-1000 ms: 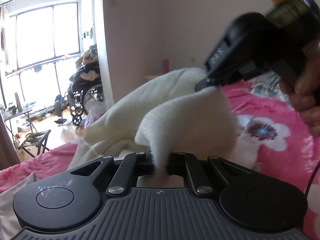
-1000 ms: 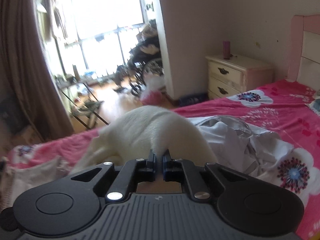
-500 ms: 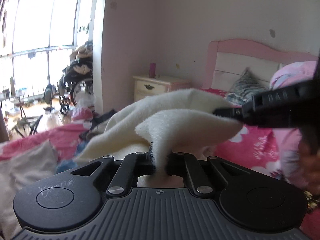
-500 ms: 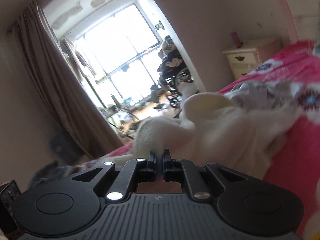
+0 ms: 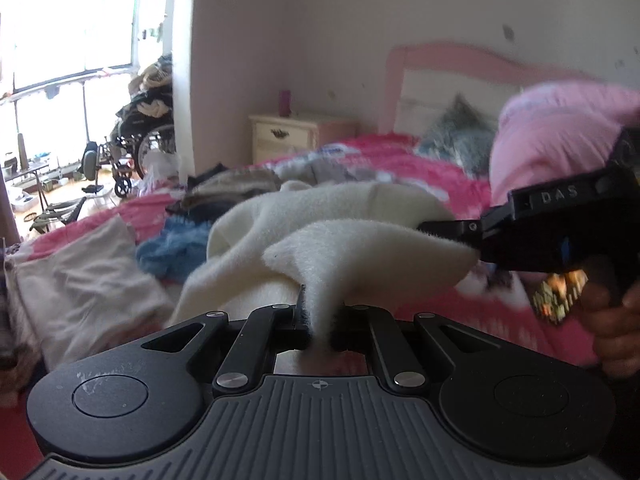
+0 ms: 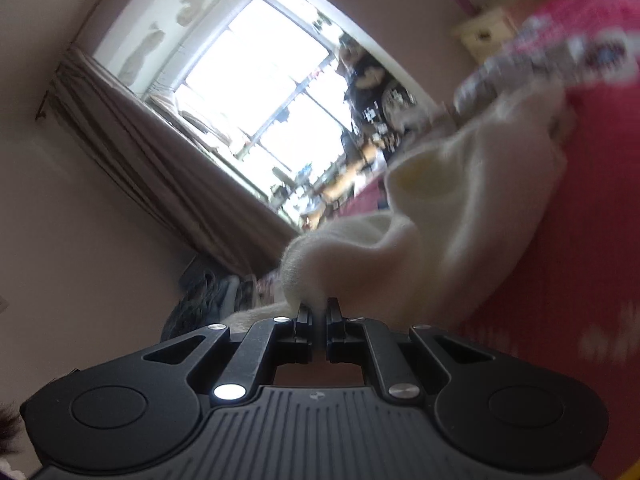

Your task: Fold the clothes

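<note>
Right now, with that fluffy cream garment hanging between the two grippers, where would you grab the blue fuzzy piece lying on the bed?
Probably the blue fuzzy garment is best pinched at its raised near edge, coming from above on the side facing the left gripper. It lies bunched on the pink bedspread between the beige cloth and the cream fleece garment, so its rumpled folds stand up enough to pinch.

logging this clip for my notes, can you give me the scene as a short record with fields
setting: bedroom, pink floral bedspread
held item: fluffy cream-white fleece garment, lifted off the bed
left gripper: shut on a fold of the garment
right gripper: shut on another edge; in the left view it enters from the right, held by a hand
nearby on bed: beige cloth, fuzzy blue garment, pink pillow
background: cream bedside cabinet, bright window
image quality: right view tilted and blurred
</note>
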